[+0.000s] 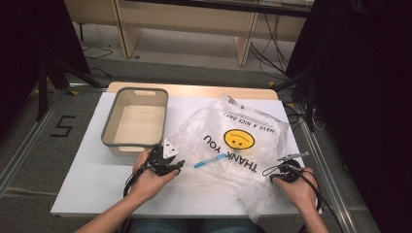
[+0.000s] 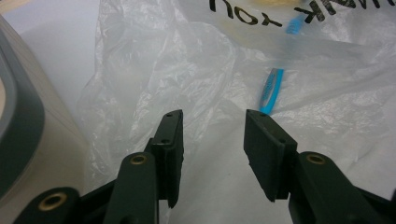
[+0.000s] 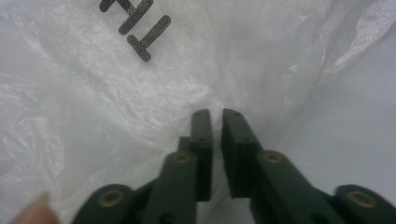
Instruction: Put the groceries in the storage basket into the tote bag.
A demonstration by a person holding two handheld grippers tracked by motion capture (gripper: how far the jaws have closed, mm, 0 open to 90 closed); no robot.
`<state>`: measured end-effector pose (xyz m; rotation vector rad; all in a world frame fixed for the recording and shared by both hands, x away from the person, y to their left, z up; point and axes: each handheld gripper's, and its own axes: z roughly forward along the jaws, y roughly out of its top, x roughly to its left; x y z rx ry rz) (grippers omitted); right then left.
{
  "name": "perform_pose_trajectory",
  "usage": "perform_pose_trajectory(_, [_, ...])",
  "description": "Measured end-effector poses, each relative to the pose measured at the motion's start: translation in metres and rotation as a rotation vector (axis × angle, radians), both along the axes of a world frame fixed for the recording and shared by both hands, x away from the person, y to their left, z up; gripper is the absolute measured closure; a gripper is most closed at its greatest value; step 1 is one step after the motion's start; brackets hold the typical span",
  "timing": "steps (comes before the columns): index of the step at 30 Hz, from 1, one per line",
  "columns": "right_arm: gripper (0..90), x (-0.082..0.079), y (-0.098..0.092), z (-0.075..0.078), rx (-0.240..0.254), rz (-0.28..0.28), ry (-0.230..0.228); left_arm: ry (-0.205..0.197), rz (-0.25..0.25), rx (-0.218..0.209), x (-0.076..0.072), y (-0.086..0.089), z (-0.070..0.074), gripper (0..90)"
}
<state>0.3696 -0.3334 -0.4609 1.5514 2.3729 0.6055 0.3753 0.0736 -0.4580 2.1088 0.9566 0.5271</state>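
Now the right tongs [image 3: 215, 114] clamp the thin crinkled clear plastic bag [image 3: 116, 107] – left tongs [image 2: 212, 116] stand apart over its edge, near a blue toothbrush [image 2: 271, 91]

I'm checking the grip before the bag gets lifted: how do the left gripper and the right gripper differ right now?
The left gripper has its jaws apart over the plastic bag, nothing pinched; the right gripper has its jaws nearly together on the bag's film. The left one faces the blue toothbrush in the bag near the grey bin; the right one sits at the bag's opposite edge. Both have black jaws.
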Motion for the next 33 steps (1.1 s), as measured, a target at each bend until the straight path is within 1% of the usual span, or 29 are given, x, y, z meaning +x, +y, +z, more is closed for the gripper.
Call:
perform_pose_trajectory(3, [90.0,0.006,-0.002,0.0,0.0,0.018,-0.003,-0.006,0.004,-0.007,-0.001,0.001,0.002,57.0])
perform_pose_trajectory(5, [90.0,0.013,-0.004,0.001,-0.034,0.016,-0.033,-0.009,0.007,-0.011,-0.001,0.002,0.004,56.9])
perform_pose_trajectory(7, [90.0,0.019,-0.007,0.001,-0.032,0.015,-0.054,-0.015,0.011,-0.015,-0.001,0.002,0.005,56.4])
perform_pose_trajectory(9, [90.0,0.024,-0.007,0.002,-0.048,0.004,-0.077,-0.021,0.015,-0.019,0.0,0.003,0.006,56.1])
perform_pose_trajectory(11, [90.0,0.028,-0.008,0.004,-0.042,-0.004,-0.092,-0.019,0.017,-0.014,0.0,0.004,0.005,55.8])
perform_pose_trajectory(13, [90.0,0.028,-0.009,0.007,-0.018,-0.03,-0.101,-0.013,0.02,-0.017,0.001,0.004,0.004,55.8])
perform_pose_trajectory(15, [89.7,0.023,-0.01,0.012,0.009,-0.054,-0.091,-0.011,0.021,-0.017,0.0,0.004,0.004,55.8])
perform_pose_trajectory(16, [81.5,0.02,-0.009,0.014,0.024,-0.072,-0.086,-0.013,0.017,-0.009,0.0,0.005,0.004,55.8])
perform_pose_trajectory(17, [74.1,0.016,-0.008,0.016,0.037,-0.092,-0.073,-0.013,0.02,-0.014,0.0,0.005,0.004,55.8])
perform_pose_trajectory(18, [67.7,0.011,-0.007,0.017,0.052,-0.101,-0.058,-0.012,0.019,-0.016,0.0,0.005,0.004,55.9])
perform_pose_trajectory(20, [56.6,0.002,-0.005,0.017,0.075,-0.112,-0.049,-0.015,0.022,-0.015,0.0,0.006,0.004,55.9])
perform_pose_trajectory(22, [46.5,-0.005,-0.005,0.018,0.077,-0.13,-0.033,-0.015,0.022,-0.014,0.0,0.006,0.005,55.9])
perform_pose_trajectory(23, [44.7,-0.007,-0.005,0.018,0.067,-0.133,-0.019,-0.016,0.022,-0.014,0.0,0.005,0.005,56.0])
perform_pose_trajectory(24, [43.7,-0.01,-0.005,0.017,0.061,-0.14,-0.014,-0.017,0.023,-0.013,0.0,0.005,0.005,55.9])
perform_pose_trajectory(25, [42.6,-0.012,-0.005,0.016,0.063,-0.149,-0.003,-0.016,0.021,-0.012,0.0,0.004,0.004,56.0])
perform_pose_trajectory(26, [42.4,-0.013,-0.005,0.015,0.069,-0.146,0.008,-0.012,0.019,-0.012,0.0,0.004,0.004,55.9])
perform_pose_trajectory(29, [44.6,-0.014,-0.002,0.011,0.079,-0.153,0.049,-0.009,0.019,-0.008,0.0,0.005,0.004,56.0])
perform_pose_trajectory(30, [46.7,-0.013,-0.001,0.01,0.078,-0.156,0.063,-0.011,0.019,-0.01,0.0,0.005,0.004,56.0])
perform_pose_trajectory(32, [56.7,-0.012,0.001,0.007,0.081,-0.146,0.084,-0.013,0.02,-0.013,0.0,0.005,0.004,56.1])
perform_pose_trajectory(33, [59.8,-0.012,0.002,0.006,0.076,-0.143,0.089,-0.013,0.021,-0.013,0.0,0.005,0.004,56.1])
